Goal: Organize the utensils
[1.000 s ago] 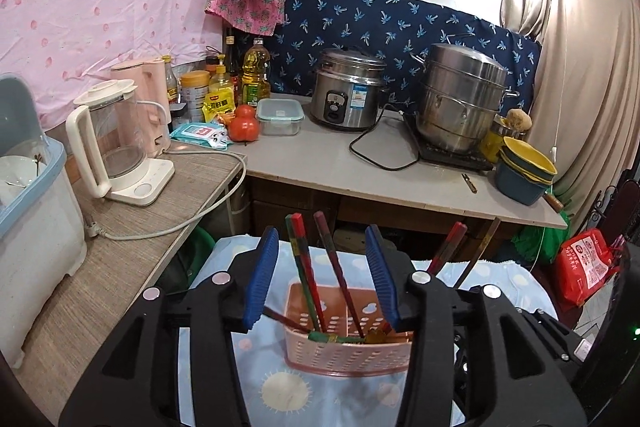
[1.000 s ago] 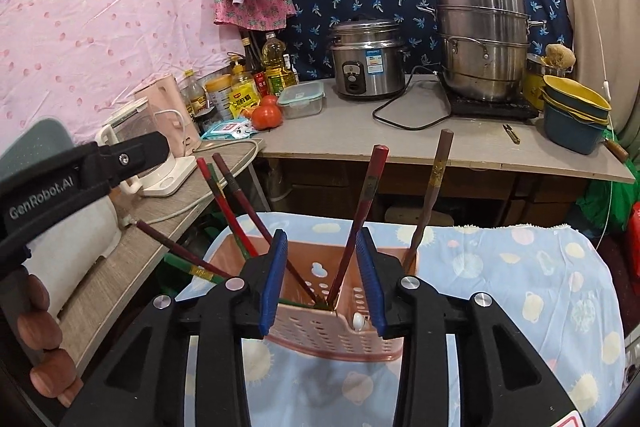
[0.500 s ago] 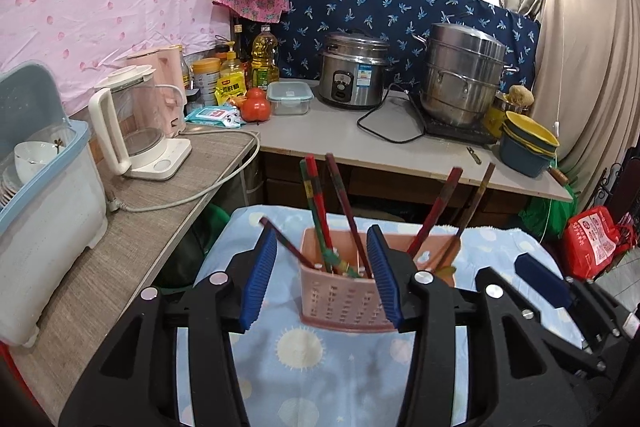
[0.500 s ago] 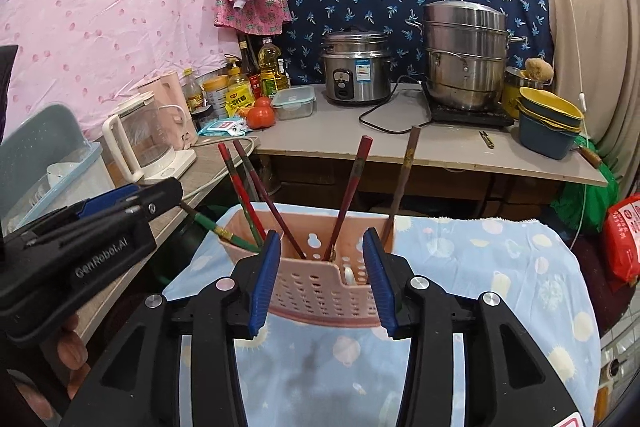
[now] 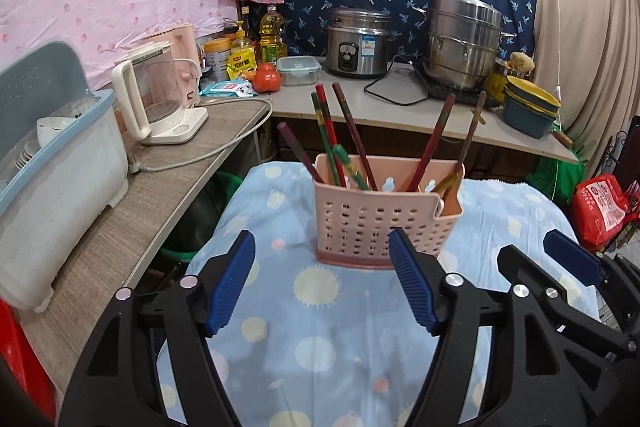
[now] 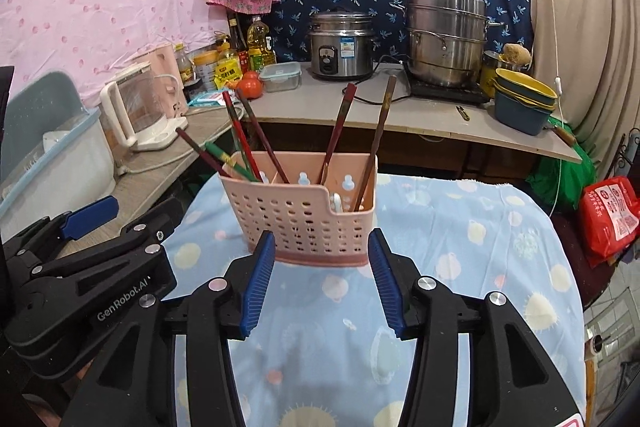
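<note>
The pink basket [image 5: 386, 217] stands upright on the blue cloth [image 5: 320, 327] of a small table, just short of the counter [image 5: 400, 111]. Its long axis runs left to right across both wrist views; its perforated front wall faces the cameras. Dividers split it into compartments.

Chopsticks [image 5: 326, 131] stand in it, tips down, handles up. Their long axes are steeply tilted, not vertical. In the left compartment, several red and green ones fan up and to the left; the lowest, a dark one [image 6: 198, 153], leans farthest out over the left rim. In the right part, two chopsticks [image 6: 362, 131] lean up and to the right. A white utensil handle [image 6: 337, 201] shows low in the right front pocket; its type cannot be told.

The left gripper [image 5: 322, 279] is clear of the basket, near side, jaws apart and empty; they have just been opening, with only cloth between them. The right gripper [image 6: 322, 279] sits likewise before the basket, jaws apart, holding nothing; they too have just been opening. The basket base shows beyond the pads, not touching them.

Behind: a rice cooker [image 5: 358, 41], a steel steamer pot [image 5: 462, 41], stacked bowls [image 5: 528, 111], a kettle [image 5: 156, 95] and a dish rack [image 5: 52, 183] at left.
</note>
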A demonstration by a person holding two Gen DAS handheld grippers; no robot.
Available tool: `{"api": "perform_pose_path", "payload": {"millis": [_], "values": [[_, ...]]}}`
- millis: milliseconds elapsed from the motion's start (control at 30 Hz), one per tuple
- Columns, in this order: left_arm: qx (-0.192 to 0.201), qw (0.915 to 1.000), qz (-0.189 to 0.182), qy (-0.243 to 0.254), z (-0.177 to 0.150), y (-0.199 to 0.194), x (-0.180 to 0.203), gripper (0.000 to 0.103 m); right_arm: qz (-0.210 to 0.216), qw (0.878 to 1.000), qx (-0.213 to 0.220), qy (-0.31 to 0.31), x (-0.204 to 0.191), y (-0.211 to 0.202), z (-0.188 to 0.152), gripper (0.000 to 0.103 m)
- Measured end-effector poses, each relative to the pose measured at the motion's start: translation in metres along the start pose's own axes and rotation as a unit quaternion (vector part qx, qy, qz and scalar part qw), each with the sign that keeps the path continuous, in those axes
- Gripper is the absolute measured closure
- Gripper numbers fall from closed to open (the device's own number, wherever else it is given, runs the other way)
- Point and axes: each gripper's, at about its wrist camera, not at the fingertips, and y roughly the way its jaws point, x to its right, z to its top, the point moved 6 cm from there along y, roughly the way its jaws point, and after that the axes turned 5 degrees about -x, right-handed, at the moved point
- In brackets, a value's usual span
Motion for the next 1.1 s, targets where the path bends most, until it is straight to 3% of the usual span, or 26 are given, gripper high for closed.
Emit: {"api": "perform_pose_path", "payload": {"millis": [133, 267, 433, 567, 767, 800, 1100], "values": [[-0.010, 0.9999, 0.006, -0.003, -0.013, 0.000, -0.002, 0.032, -0.012, 1.000, -0.007, -0.002, 0.001, -0.003, -0.013, 0.050], [-0.017, 0.9998, 0.012, -0.006, -0.025, 0.000, -0.006, 0.027, -0.019, 1.000, -0.013, 0.008, 0.005, -0.004, -0.024, 0.037], [-0.027, 0.9995, 0.015, -0.005, -0.036, 0.002, -0.008, 0.024, -0.024, 0.999, -0.021, 0.010, 0.007, -0.005, -0.035, 0.032], [-0.035, 0.9991, 0.021, -0.005, -0.044, 0.004, -0.010, 0.021, -0.041, 0.999, -0.020, 0.006, 0.009, -0.006, -0.043, 0.018], [-0.041, 0.9985, 0.036, 0.000, -0.054, 0.007, -0.013, 0.012, -0.041, 0.999, -0.026, 0.003, 0.012, -0.005, -0.052, 0.015], [-0.042, 0.9983, 0.039, 0.000, -0.055, 0.007, -0.014, 0.012, -0.042, 0.999, -0.027, 0.004, 0.013, -0.004, -0.053, 0.006], [-0.054, 0.9971, 0.052, 0.013, -0.066, 0.012, -0.012, 0.007, -0.048, 0.998, -0.039, 0.012, 0.018, 0.001, -0.067, 0.006]]}}
